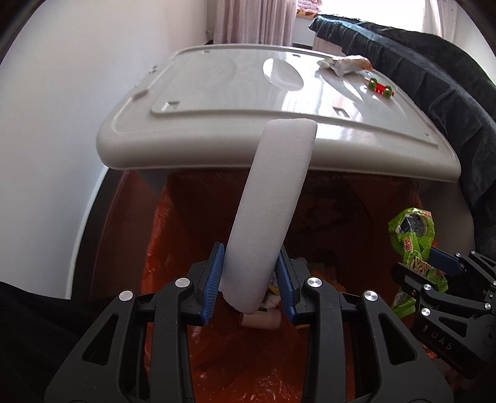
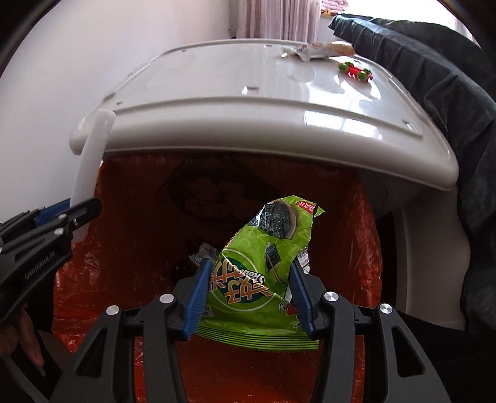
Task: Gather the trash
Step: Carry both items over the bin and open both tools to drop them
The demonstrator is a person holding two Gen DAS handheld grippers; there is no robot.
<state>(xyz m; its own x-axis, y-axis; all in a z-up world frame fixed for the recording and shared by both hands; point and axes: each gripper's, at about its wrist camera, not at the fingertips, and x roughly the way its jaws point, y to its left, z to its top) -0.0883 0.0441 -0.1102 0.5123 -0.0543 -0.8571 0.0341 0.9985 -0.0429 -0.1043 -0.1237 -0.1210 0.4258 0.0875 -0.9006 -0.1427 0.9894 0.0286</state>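
My left gripper (image 1: 250,279) is shut on a white foam strip (image 1: 272,201) that stands up in front of the bin's raised grey lid (image 1: 248,93). My right gripper (image 2: 248,294) is shut on a crumpled green snack bag (image 2: 266,266). Both hover over the open bin lined with an orange bag (image 2: 341,248). Paper scraps and a cardboard tube (image 1: 262,321) lie inside the bin. The right gripper with the green bag (image 1: 412,248) shows at the right of the left wrist view; the left gripper with the foam strip (image 2: 90,161) shows at the left of the right wrist view.
A crumpled wrapper (image 1: 344,65) and a small red and green toy (image 1: 379,86) lie on the lid. A dark blanket (image 2: 434,77) hangs along the right. A white wall (image 1: 62,93) is at the left, curtains (image 2: 276,18) behind.
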